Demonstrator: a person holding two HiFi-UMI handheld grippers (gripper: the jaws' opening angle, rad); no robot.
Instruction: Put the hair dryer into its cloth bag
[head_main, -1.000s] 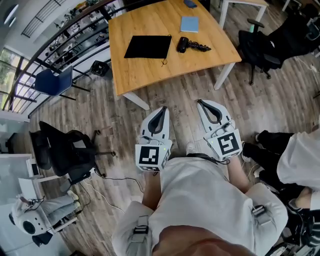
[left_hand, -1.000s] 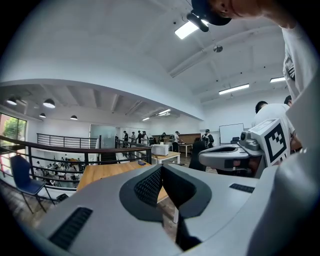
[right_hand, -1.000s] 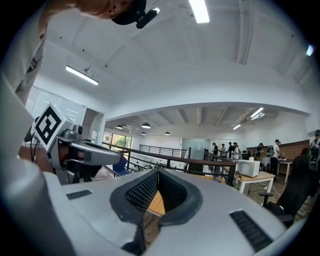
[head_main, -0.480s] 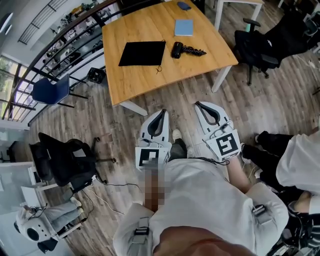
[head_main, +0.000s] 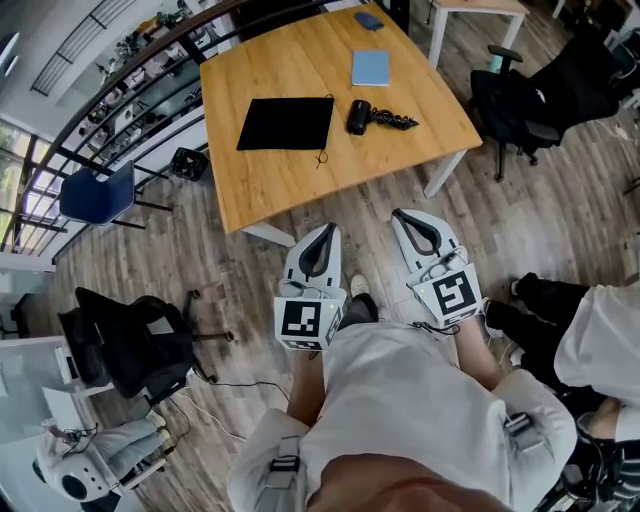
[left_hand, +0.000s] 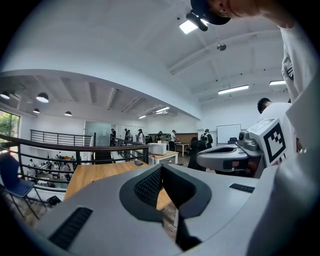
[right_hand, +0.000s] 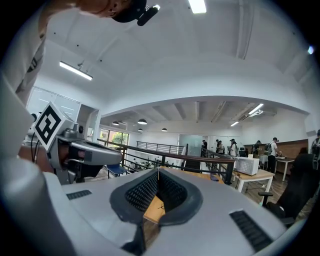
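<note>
We hold left gripper (head_main: 326, 230), right gripper (head_main: 400, 215) clenched, empty, side by side before us, pointing toward wooden table (head_main: 290, 178). Black hair dryer (head_main: 360, 116), coiled cord, lies there just beside flat black cloth bag (head_main: 286, 123).

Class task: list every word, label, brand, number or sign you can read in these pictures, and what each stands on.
No readable text anywhere.
Cubes on the left tool and right tool: square black-and-white code patterns, no letters.
The blue booklet on the table: nothing legible.
The hair dryer and cloth bag: no brand visible.
The whiteboard: too small to read.
</note>
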